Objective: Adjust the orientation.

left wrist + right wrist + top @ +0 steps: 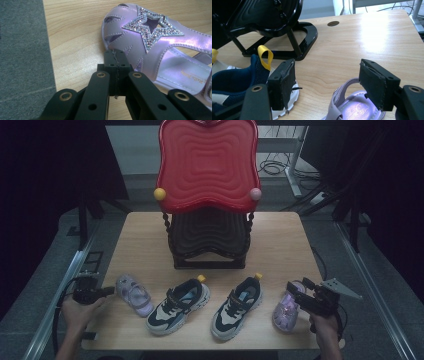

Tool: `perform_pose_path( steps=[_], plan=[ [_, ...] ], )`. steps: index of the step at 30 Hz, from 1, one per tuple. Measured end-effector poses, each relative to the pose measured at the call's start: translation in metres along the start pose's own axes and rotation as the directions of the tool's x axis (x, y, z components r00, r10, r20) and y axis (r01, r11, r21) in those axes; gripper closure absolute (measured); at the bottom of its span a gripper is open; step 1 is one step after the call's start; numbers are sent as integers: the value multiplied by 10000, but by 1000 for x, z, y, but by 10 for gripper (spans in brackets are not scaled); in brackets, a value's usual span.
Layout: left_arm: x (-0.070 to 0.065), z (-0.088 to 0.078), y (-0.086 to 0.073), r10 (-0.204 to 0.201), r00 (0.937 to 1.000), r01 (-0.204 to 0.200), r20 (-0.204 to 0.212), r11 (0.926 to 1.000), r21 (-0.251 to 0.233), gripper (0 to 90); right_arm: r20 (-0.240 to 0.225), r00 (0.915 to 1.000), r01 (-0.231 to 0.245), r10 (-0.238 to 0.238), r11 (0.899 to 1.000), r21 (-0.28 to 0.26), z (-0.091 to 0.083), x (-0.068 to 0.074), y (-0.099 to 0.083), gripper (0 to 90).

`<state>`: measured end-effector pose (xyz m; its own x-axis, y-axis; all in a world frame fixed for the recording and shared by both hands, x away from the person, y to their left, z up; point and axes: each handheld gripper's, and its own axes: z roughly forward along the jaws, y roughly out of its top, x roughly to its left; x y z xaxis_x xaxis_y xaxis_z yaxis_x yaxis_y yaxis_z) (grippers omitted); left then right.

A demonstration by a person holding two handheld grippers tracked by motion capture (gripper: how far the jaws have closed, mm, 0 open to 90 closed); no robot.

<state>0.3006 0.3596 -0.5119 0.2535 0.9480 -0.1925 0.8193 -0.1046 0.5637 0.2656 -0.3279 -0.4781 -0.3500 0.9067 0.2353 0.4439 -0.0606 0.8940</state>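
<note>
Jaws pressed together, the left gripper (117, 65) sits at the toe of the left purple sandal (160, 47) with nothing between them; across the two sneakers (180, 305), the right gripper (329, 85) spreads its jaws wide over the right purple sandal's (354, 107) heel strap

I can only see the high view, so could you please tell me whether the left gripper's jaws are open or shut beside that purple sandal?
Observer: Shut. In the left gripper view the left gripper has its jaws pressed together, just short of the left purple sandal.
Operator: And the right one?
Observer: Open. The right gripper has its jaws spread above the right purple sandal.
Operator: Any detail on the left sandal?
Observer: A rhinestone star sits on its upper.
</note>
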Motion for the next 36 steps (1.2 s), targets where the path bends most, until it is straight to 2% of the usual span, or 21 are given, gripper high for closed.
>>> perform_pose_path(
  steps=[10,17,22,26,36],
  plan=[
    [-2,6,13,186,9998,-188,83,9997,166,900,10,10000,-16,16,10000,0,0,-1,-1,297],
    [-4,12,22,344,9993,-348,114,9989,327,900,-78,9998,157,-157,9998,81,0,1,-1,297],
    [-8,17,33,712,9974,-717,100,9958,578,900,-112,9998,166,-164,9998,128,1,1,-1,296],
    [-9,19,39,904,9958,-910,119,9929,764,900,-23,9998,177,-177,9998,116,1,1,-1,296],
    [-14,27,51,1099,9938,-1111,189,9904,816,900,234,9996,131,-139,9994,321,2,0,-2,297]
  ],
)
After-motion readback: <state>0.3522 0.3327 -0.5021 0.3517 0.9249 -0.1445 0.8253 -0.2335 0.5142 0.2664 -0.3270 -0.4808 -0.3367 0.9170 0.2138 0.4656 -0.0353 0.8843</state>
